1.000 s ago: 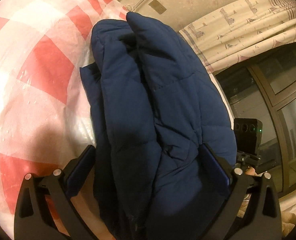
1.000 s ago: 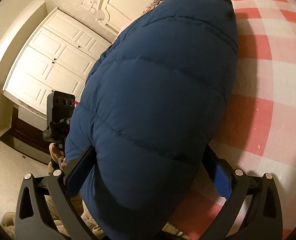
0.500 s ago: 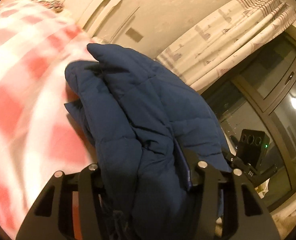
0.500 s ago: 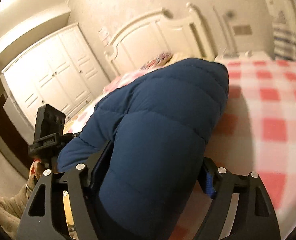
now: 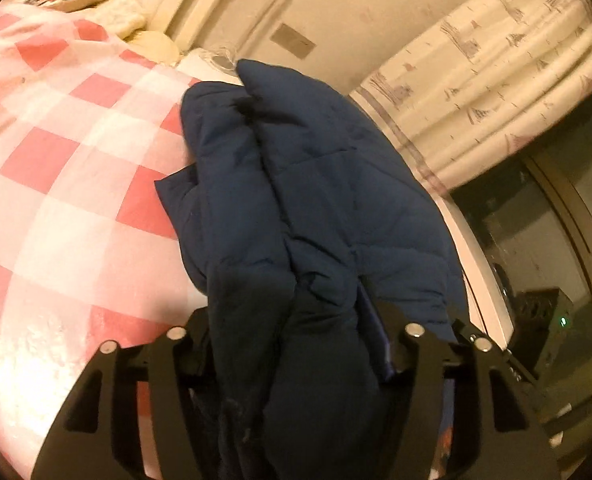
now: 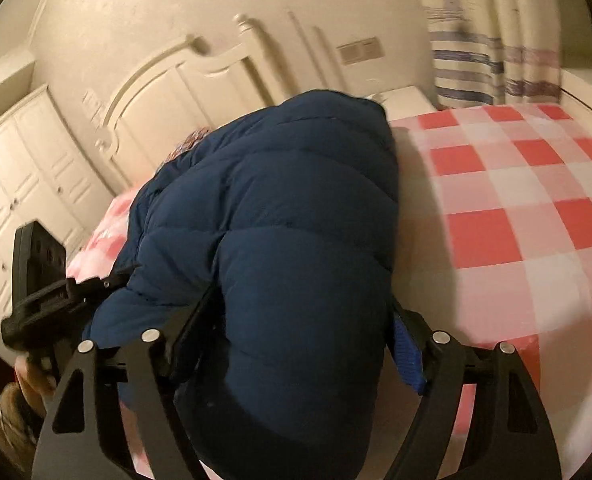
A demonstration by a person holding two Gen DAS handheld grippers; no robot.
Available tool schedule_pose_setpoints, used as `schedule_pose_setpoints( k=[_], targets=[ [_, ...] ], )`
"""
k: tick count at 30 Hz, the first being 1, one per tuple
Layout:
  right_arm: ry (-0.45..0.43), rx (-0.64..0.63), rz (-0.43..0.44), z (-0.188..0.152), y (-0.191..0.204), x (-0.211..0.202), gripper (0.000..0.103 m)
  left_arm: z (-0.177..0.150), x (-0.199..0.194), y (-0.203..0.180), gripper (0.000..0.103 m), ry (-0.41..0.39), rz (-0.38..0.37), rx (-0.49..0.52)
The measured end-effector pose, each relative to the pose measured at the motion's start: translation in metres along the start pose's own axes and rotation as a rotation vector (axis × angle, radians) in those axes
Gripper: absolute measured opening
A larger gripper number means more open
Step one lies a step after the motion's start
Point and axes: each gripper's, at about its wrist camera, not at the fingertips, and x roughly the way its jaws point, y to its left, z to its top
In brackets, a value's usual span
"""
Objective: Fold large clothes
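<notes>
A navy blue puffer jacket lies folded lengthwise on a bed with a red and white checked cover. My left gripper is shut on the jacket's near end, with the padded fabric bunched between its jaws. In the right wrist view the jacket rises as a thick quilted mound, and my right gripper is shut on its near end. Both sets of fingertips are hidden by the fabric. The left gripper's body shows at the left of the right wrist view.
A white headboard and pillows stand at the far end of the bed. White wardrobe doors are to the left. Patterned curtains and a dark window are to the right. The checked cover stretches right of the jacket.
Both grippers have closed from open onto the jacket's near end. They have lifted and tilted up, so the headboard, wall and curtains now show beyond the jacket.
</notes>
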Motion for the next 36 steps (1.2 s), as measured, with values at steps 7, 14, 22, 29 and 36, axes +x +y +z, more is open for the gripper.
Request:
schedule_pose_setpoints(
  k=[7, 14, 22, 29, 36],
  targets=[
    [0.029, 0.042, -0.071, -0.013, 0.015, -0.012, 0.095, -0.002, -0.013, -0.010, 0.075, -0.014, 0.129, 0.102],
    [0.077, 0.006, -0.147, -0.034, 0.026, -0.058, 0.096, -0.027, -0.057, -0.038, 0.101, -0.063, 0.470, 0.252],
    [-0.262, -0.174, -0.159, -0.041, 0.092, -0.190, 0.098, -0.066, -0.178, -0.135, 0.101, -0.381, 0.579, 0.450],
    [-0.601, -0.387, -0.329, -0.077, 0.158, -0.265, 0.098, -0.109, -0.244, -0.198, 0.101, -0.627, 0.466, 0.532],
    [-0.483, -0.358, -0.327, -0.103, 0.145, -0.240, 0.098, -0.136, -0.241, -0.202, 0.101, -0.657, 0.473, 0.545]
  ],
)
